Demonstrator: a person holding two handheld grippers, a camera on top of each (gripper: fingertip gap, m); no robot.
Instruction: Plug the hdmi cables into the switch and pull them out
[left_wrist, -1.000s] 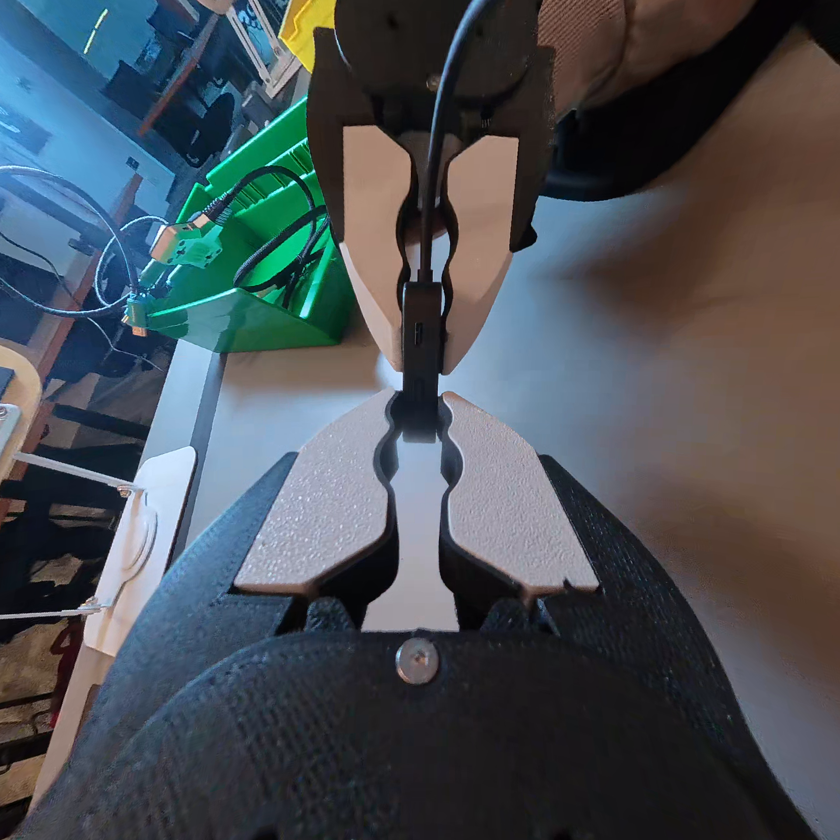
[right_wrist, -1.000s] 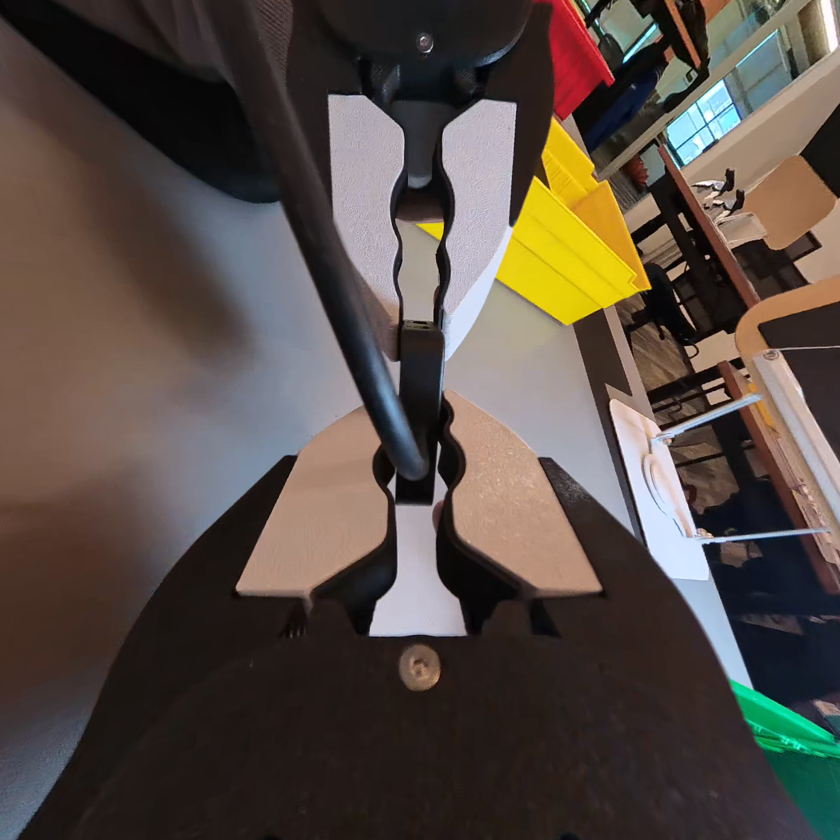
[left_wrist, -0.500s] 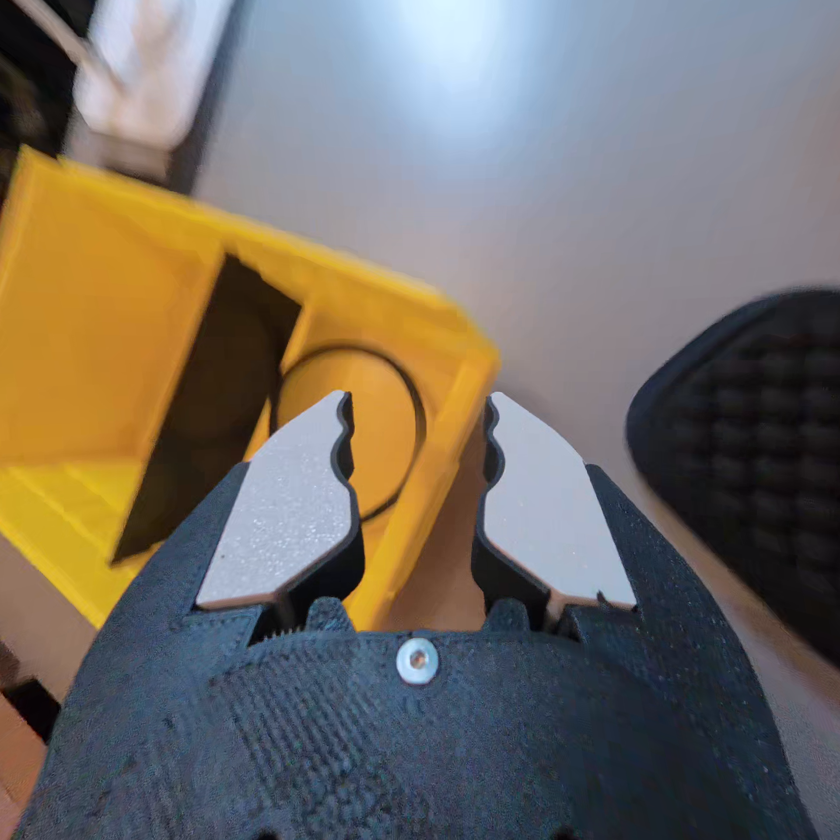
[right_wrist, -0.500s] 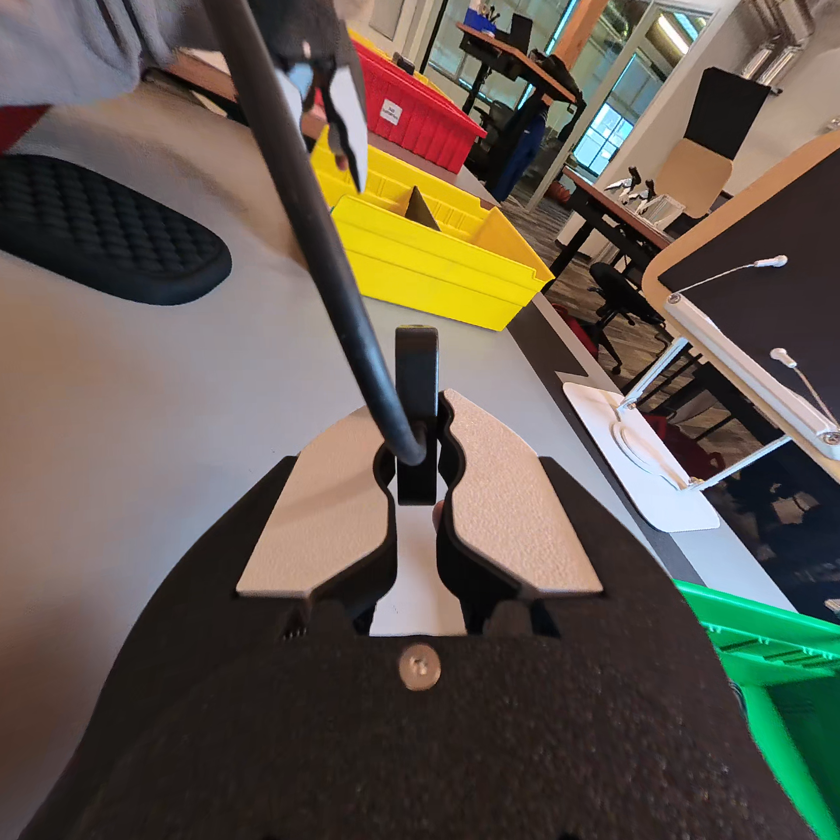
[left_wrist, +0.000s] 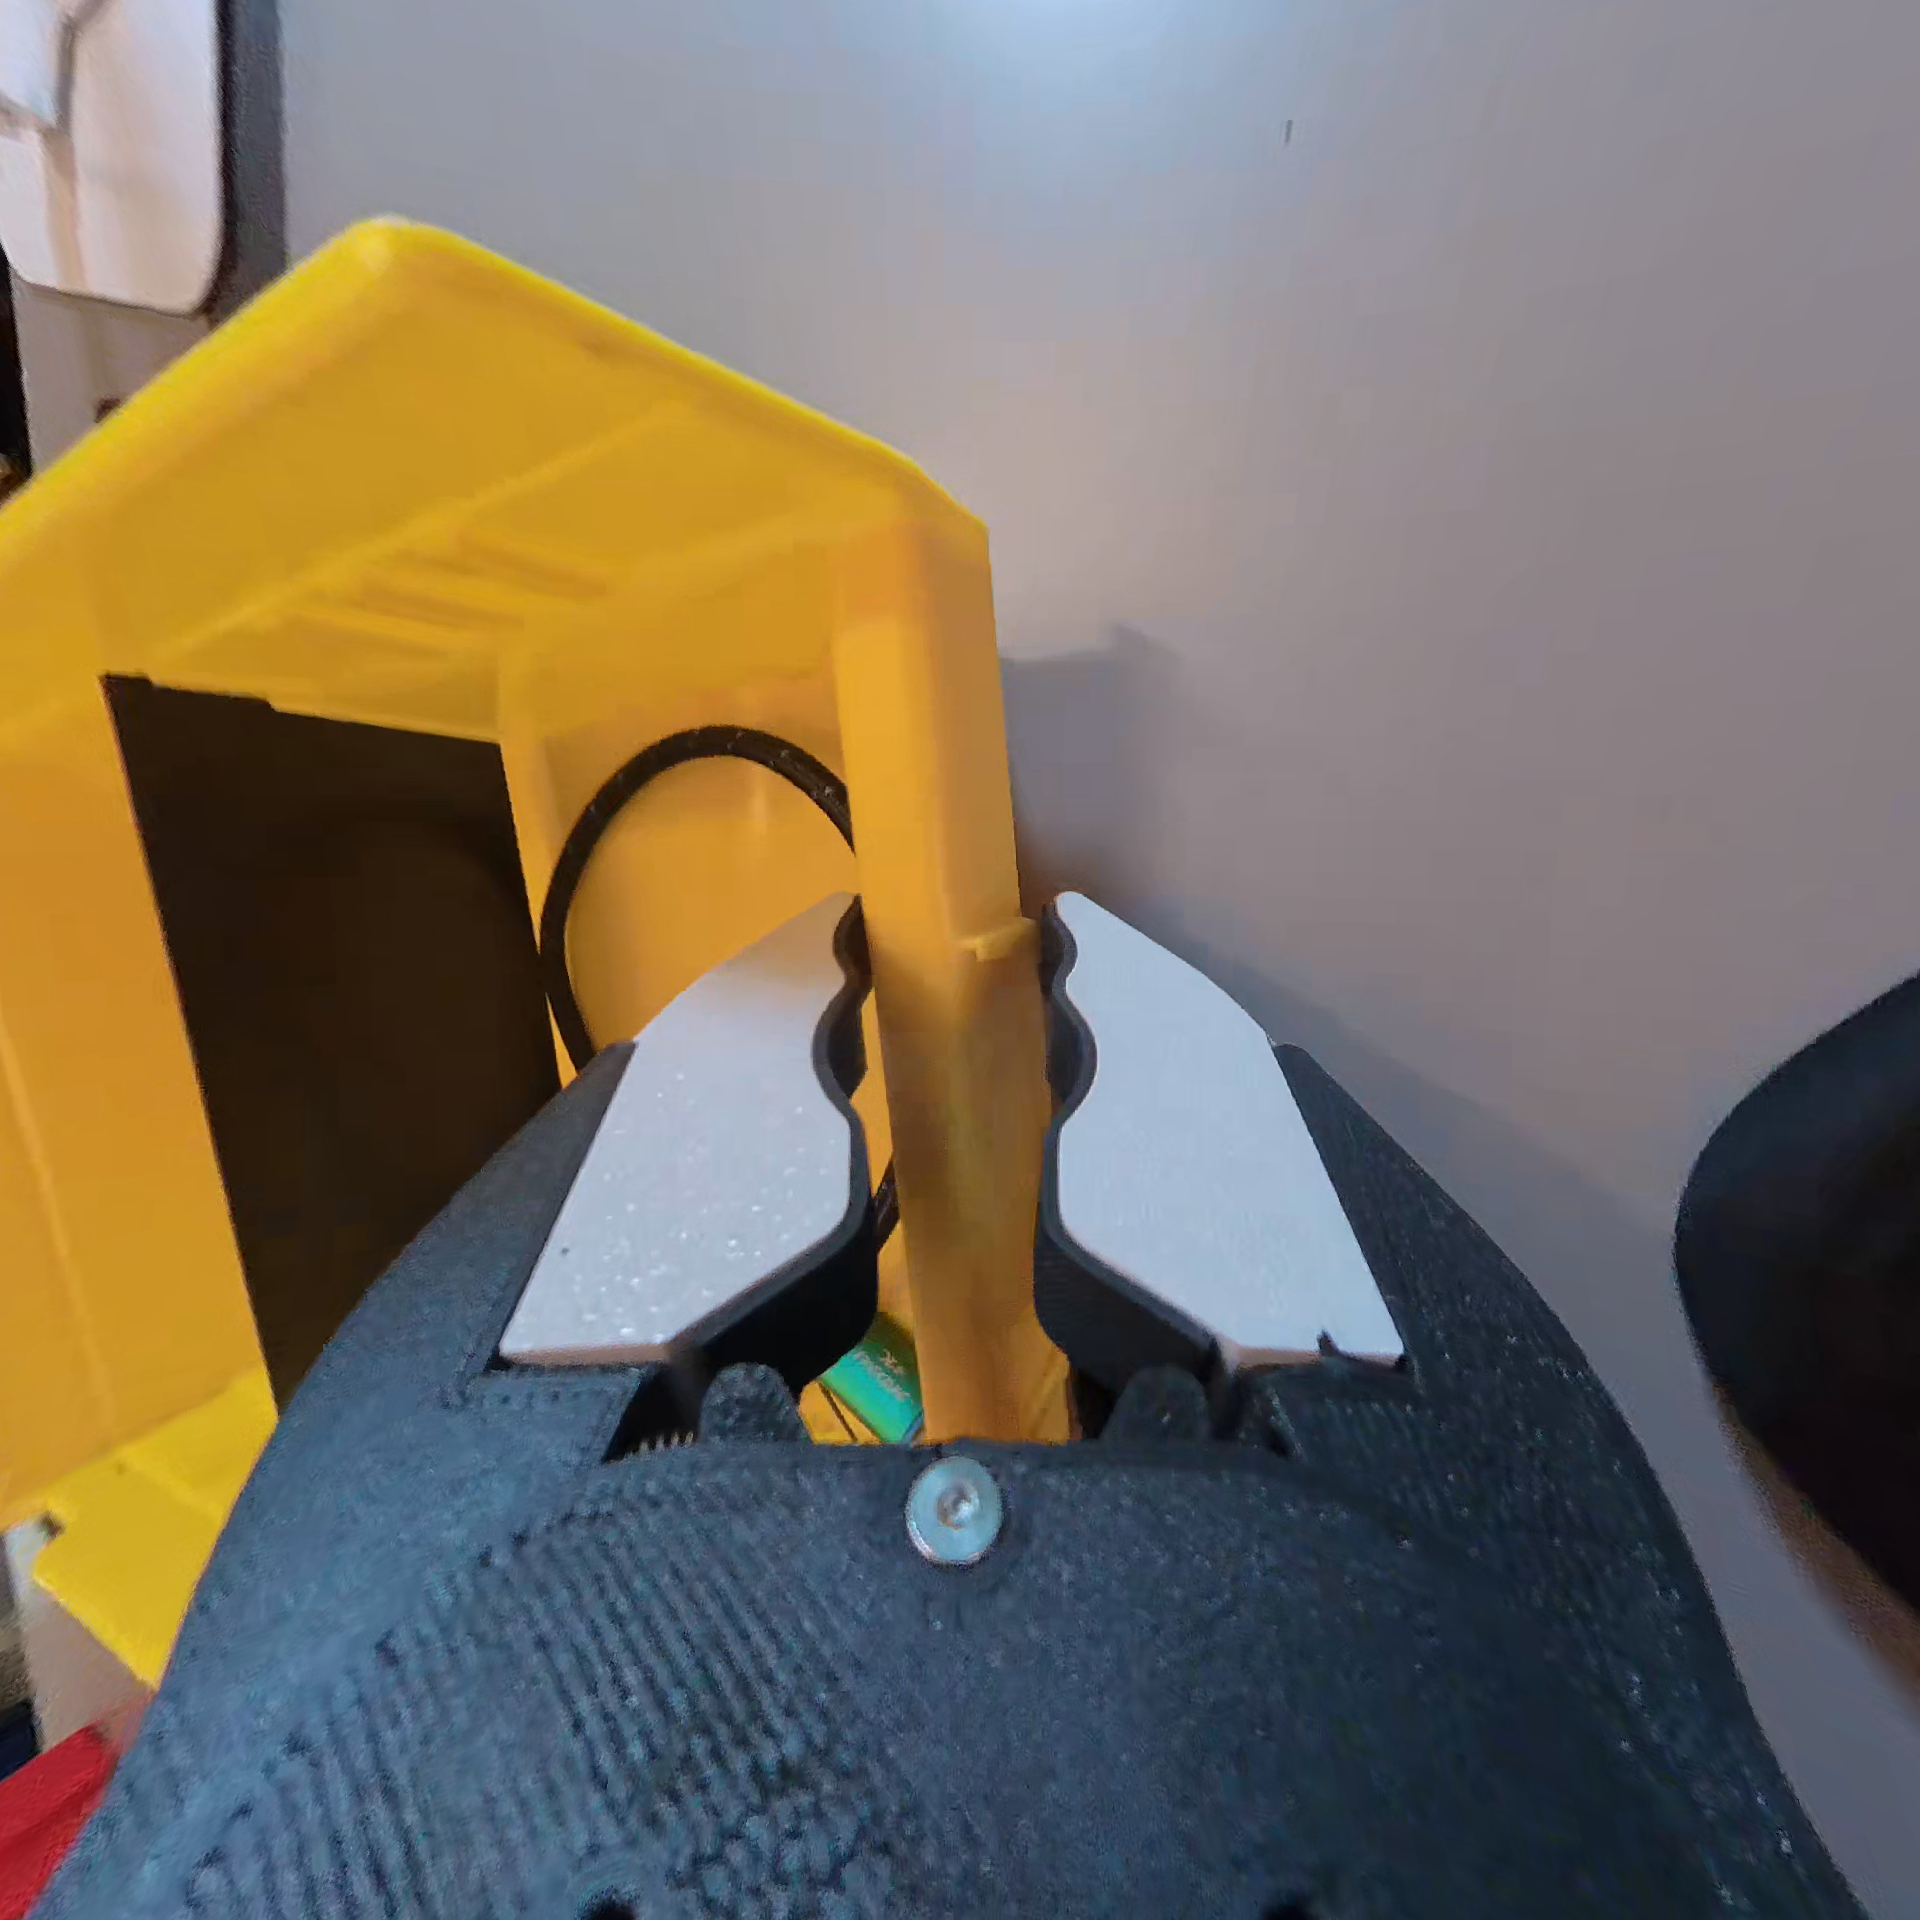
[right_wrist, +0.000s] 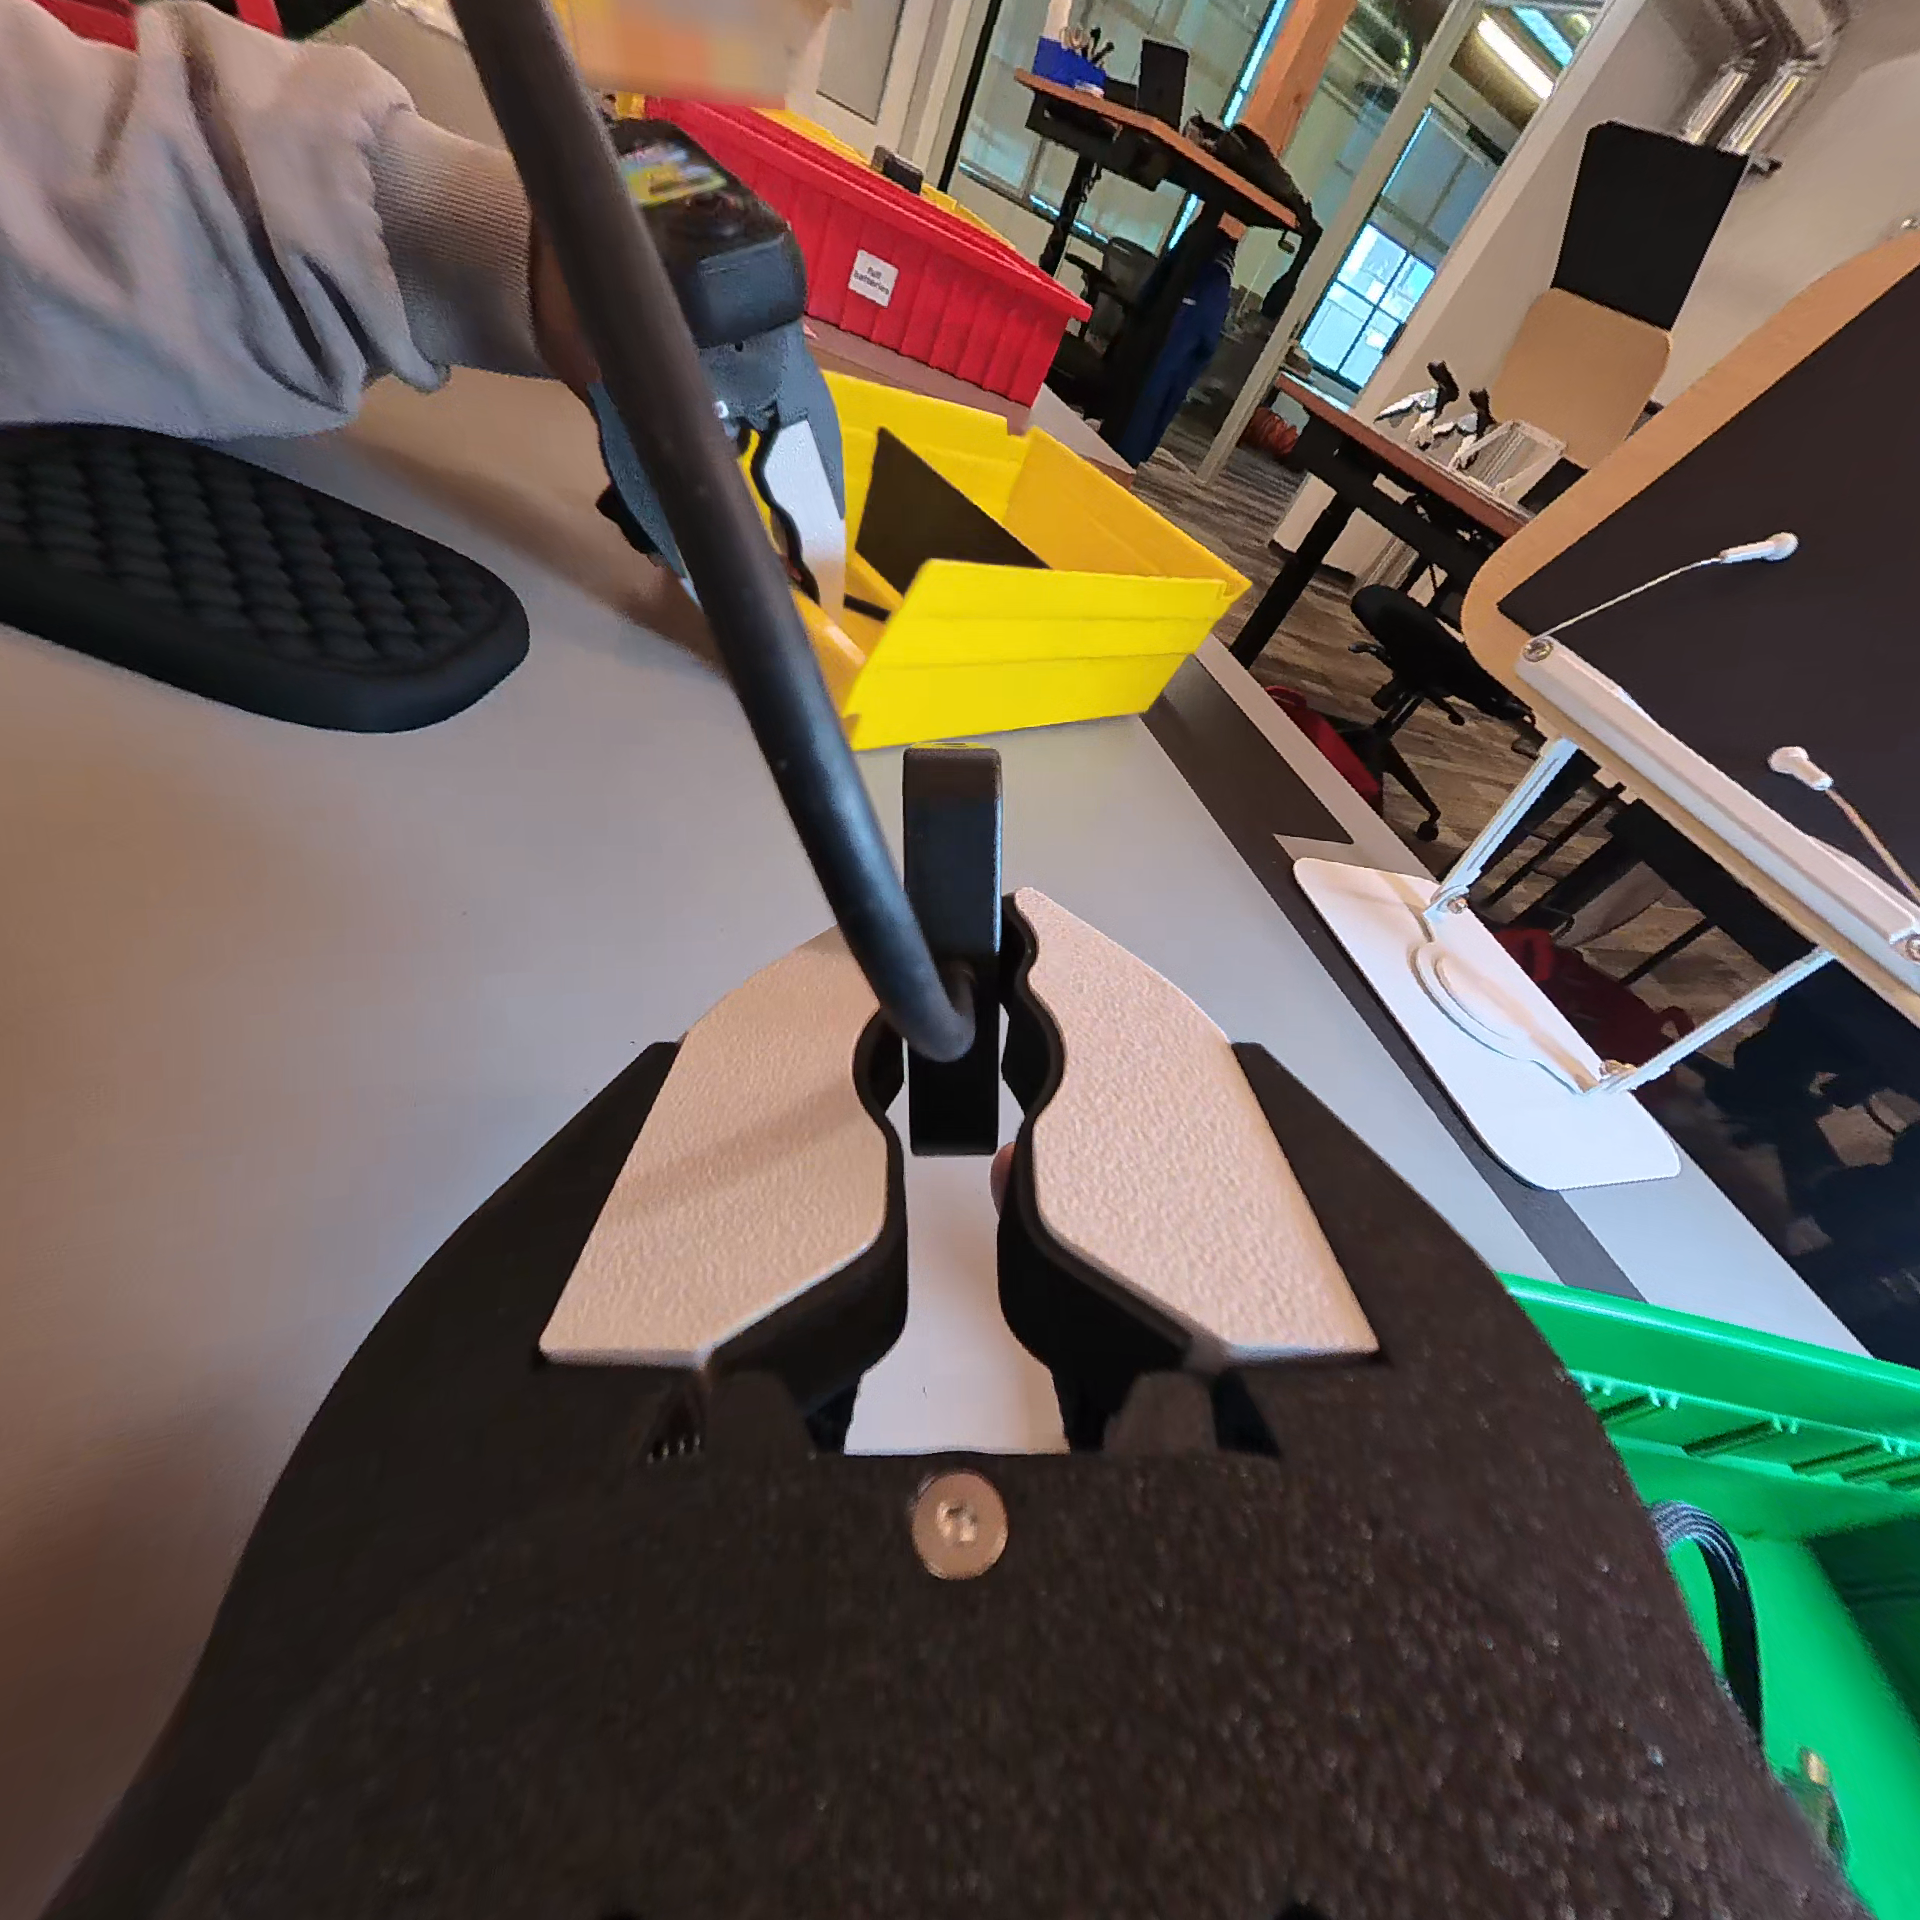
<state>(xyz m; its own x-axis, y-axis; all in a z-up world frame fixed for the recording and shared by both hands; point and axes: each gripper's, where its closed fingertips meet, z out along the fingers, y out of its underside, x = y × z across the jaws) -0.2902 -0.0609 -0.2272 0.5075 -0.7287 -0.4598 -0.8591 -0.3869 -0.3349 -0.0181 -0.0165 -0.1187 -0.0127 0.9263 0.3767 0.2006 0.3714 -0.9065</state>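
My right gripper (right_wrist: 951, 925) is shut on a thin black switch (right_wrist: 951, 831), seen edge-on and standing up between the fingers above the grey table. Its thick black cable (right_wrist: 665, 416) rises up and to the left. My left gripper (left_wrist: 951, 904) is open and holds nothing. Its fingers straddle the near wall of a yellow bin (left_wrist: 416, 468), one inside and one outside. A black cable loop (left_wrist: 644, 790) lies in the bin beside a black divider (left_wrist: 312, 987). In the right wrist view the left gripper (right_wrist: 790, 488) reaches into that yellow bin (right_wrist: 1039, 644).
A black textured mat (right_wrist: 239, 582) lies left on the table and shows at the right of the left wrist view (left_wrist: 1829, 1247). A red bin (right_wrist: 914, 270) stands behind the yellow one. A green bin (right_wrist: 1714, 1455) is near right. A white lamp base (right_wrist: 1475, 1039) sits by the table edge. Spacing between my two grippers at the tips: around 30 cm.
My left gripper has let go of the switch, opened, and swung over to the yellow bin, now closer with its fingers across the wall. My right gripper still holds the switch.
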